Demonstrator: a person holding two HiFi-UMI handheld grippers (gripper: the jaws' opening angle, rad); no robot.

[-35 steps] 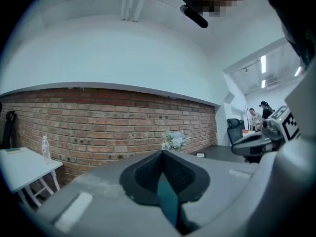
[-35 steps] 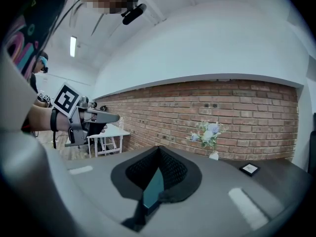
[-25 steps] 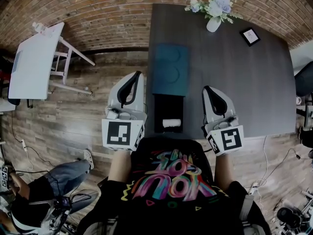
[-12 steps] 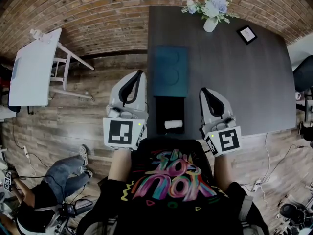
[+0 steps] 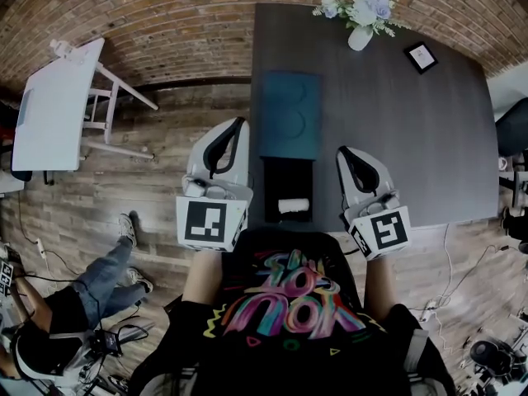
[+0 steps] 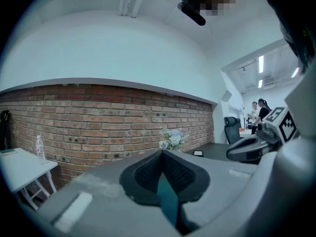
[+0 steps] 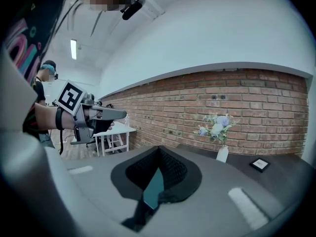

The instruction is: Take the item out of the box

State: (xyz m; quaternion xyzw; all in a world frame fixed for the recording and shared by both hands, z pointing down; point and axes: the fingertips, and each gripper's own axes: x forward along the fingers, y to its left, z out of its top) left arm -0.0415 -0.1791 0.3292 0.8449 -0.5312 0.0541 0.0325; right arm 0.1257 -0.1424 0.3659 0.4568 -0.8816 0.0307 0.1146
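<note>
An open black box [image 5: 286,180] lies near the front edge of the dark table [image 5: 396,130], with a small white item [image 5: 293,205] inside it at the near end. A teal lid [image 5: 289,115] with two round dents lies just beyond the box. My left gripper [image 5: 238,124] hangs left of the box, off the table's left edge, shut and empty. My right gripper [image 5: 344,153] hovers over the table right of the box, also shut and empty. In the left gripper view the pads [image 6: 148,169] meet at the tip. In the right gripper view the pads [image 7: 170,168] meet too.
A white vase of flowers [image 5: 360,11] and a small picture frame [image 5: 421,59] stand at the table's far end. A white side table [image 5: 58,101] is on the left by the brick wall. A seated person [image 5: 66,320] is on the wooden floor at lower left.
Both grippers have stayed about where they were, still shut. The person on the floor at lower left has shifted their legs.
</note>
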